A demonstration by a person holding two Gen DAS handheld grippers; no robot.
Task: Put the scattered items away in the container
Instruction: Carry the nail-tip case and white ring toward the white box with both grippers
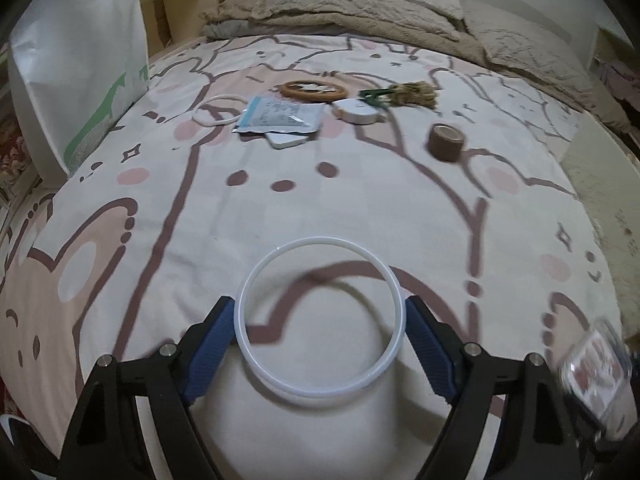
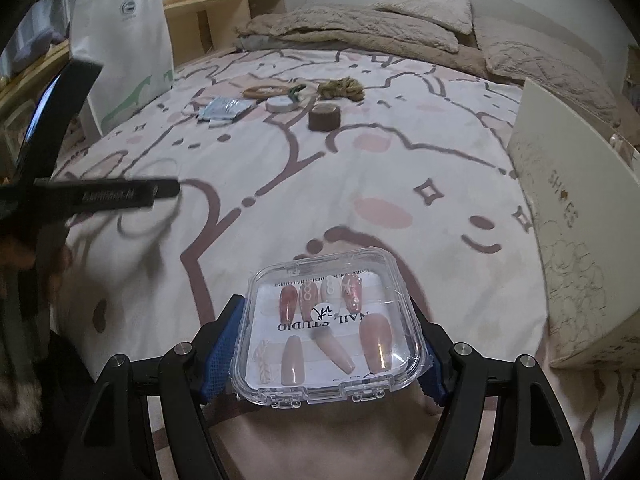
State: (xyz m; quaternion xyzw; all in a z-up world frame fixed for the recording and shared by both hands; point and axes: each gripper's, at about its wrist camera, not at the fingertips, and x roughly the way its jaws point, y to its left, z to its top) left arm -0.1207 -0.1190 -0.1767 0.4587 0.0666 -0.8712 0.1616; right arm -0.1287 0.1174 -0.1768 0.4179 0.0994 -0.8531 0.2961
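Observation:
My left gripper (image 1: 320,308) is shut on a thin white ring (image 1: 320,241), a blue pad pressing each side, and holds it a little above the patterned bedsheet (image 1: 320,200). My right gripper (image 2: 327,304) is shut on a clear plastic box of press-on nails (image 2: 332,332), also held over the sheet. That box shows blurred at the lower right of the left wrist view (image 1: 596,372). A cream shoe box (image 2: 568,216) stands open at the bed's right edge. Blurred at the left of the right wrist view are the left gripper's fingers (image 2: 120,194).
Farther up the bed lie a brown tape roll (image 1: 446,142), a round white case (image 1: 358,112), a wooden hoop (image 1: 314,90), a second white ring (image 1: 216,110), a blue-and-white pouch (image 1: 280,114) and a tan scrunchie (image 1: 412,94). A white paper bag (image 1: 80,60) stands at the left, and beige bedding (image 1: 360,12) is piled behind.

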